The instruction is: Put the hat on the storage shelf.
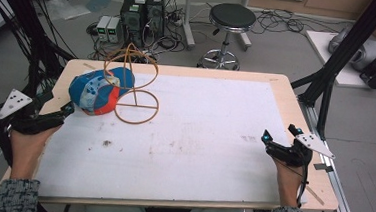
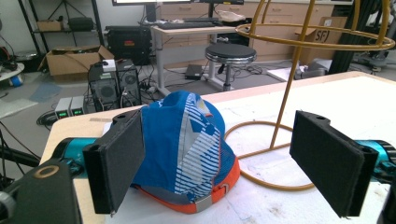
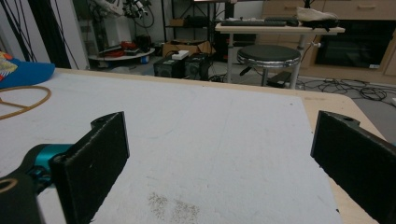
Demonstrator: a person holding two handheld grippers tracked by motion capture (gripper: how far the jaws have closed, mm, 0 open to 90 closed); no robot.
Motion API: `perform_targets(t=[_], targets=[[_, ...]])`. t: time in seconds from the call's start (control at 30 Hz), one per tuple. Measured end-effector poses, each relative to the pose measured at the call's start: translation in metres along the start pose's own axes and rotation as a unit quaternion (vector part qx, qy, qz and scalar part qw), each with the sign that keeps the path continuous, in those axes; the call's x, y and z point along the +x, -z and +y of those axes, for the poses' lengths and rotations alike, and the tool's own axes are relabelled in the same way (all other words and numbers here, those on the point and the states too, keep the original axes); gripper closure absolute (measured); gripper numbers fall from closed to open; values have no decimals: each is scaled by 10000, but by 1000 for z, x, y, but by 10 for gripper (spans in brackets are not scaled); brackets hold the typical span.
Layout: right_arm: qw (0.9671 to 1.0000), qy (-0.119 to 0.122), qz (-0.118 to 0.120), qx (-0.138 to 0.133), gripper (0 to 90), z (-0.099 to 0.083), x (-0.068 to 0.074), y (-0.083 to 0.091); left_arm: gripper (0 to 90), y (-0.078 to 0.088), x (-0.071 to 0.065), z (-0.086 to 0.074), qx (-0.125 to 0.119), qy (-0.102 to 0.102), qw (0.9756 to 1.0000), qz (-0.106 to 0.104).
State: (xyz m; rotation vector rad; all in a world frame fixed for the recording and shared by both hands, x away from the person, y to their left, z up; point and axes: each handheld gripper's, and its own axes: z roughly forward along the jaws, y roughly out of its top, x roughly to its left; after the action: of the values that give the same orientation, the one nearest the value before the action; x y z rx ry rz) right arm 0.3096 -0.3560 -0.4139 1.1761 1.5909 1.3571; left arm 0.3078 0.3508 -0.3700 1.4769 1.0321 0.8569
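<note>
A blue, white and orange cap [image 1: 96, 93] lies on the white sheet at the table's far left, leaning against a yellow wire stand [image 1: 136, 87] with a ring base and an upper hoop. My left gripper [image 1: 58, 106] stands open just left of the cap, nothing pressed by its pads. Along its jaws in the left gripper view [image 2: 219, 122], the cap [image 2: 187, 149] sits close ahead, the stand [image 2: 289, 93] right of it. My right gripper [image 1: 280, 133] rests open at the table's right edge. The right gripper view [image 3: 222, 122] has bare sheet between the jaws and the cap's brim [image 3: 23, 72] far left.
The wooden table [image 1: 287, 93] borders the white sheet. A black stool [image 1: 231, 19] and computer boxes [image 1: 142, 12] stand on the floor beyond the far edge. Black frame posts [image 1: 340, 56] rise at the right and cables hang at the left.
</note>
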Motion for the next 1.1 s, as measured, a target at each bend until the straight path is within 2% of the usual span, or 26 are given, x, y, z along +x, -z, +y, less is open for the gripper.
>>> perform_targets(t=[0.27, 0.37, 0.5, 0.9, 0.93, 1.1], targets=[[9999, 100, 14, 44, 34, 0, 1, -1, 184, -1, -2, 1, 10, -37, 10000, -35], [10000, 70, 15, 65, 34, -1, 0, -2, 188, -1, -3, 1, -6, -52, 10000, -53], [9999, 134, 13, 68, 34, -1, 1, -3, 188, -1, -2, 0, 20, -37, 10000, -55], [9999, 101, 73, 82, 34, -1, 3, -4, 210, 2, 0, -1, -26, -8, 9999, -101], [9998, 168, 91, 78, 34, -1, 3, -5, 211, 1, 0, -1, -29, -12, 9999, -110], [9997, 198, 108, 61, 41, 0, 4, -6, 210, 1, -1, 2, -65, 24, 9998, -170]])
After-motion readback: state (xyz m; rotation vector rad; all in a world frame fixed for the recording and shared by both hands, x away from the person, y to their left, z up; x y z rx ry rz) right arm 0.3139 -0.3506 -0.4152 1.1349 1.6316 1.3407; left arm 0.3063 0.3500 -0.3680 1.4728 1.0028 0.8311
